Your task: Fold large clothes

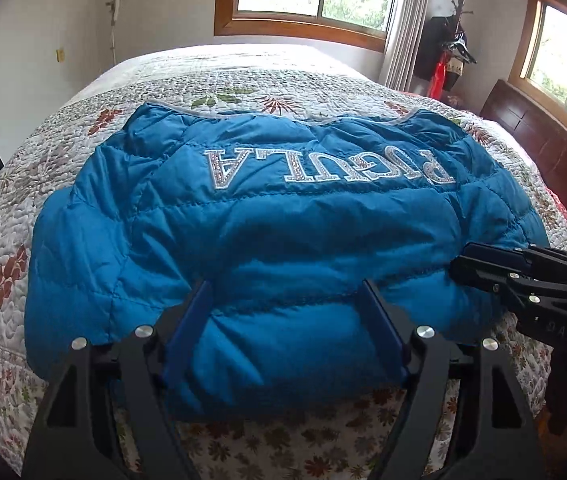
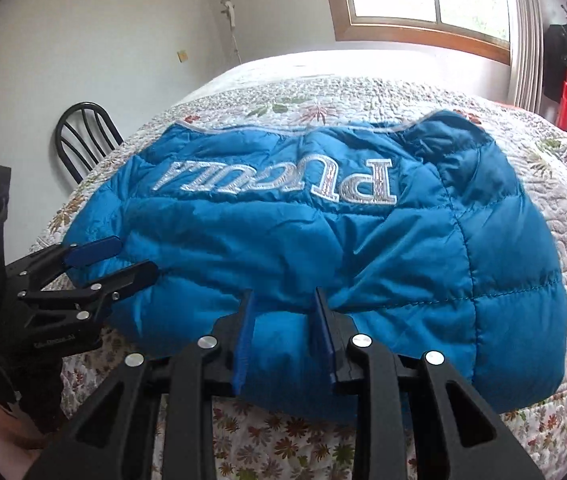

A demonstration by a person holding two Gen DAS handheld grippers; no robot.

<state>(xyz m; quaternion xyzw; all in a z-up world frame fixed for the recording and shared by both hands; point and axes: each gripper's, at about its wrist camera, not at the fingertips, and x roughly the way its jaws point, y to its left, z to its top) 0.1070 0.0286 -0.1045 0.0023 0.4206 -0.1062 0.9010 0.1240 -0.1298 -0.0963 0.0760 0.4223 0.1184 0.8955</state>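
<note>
A blue puffer jacket (image 1: 283,220) with silver letters lies folded on the bed, letters upside down to me; it also shows in the right wrist view (image 2: 323,240). My left gripper (image 1: 285,292) stands open, its blue pads on either side of the jacket's near folded edge. It shows at the left of the right wrist view (image 2: 135,258). My right gripper (image 2: 283,304) has its jaws narrowed onto a bulge of the jacket's near edge. It shows at the right of the left wrist view (image 1: 463,262), fingers close together on the fabric.
The bed (image 1: 63,160) has a floral quilted cover. A black chair (image 2: 83,136) stands at the bed's left side. A dark wooden headboard (image 1: 531,136) is at the right. Clothes hang on a rack (image 1: 451,52) near the window curtains.
</note>
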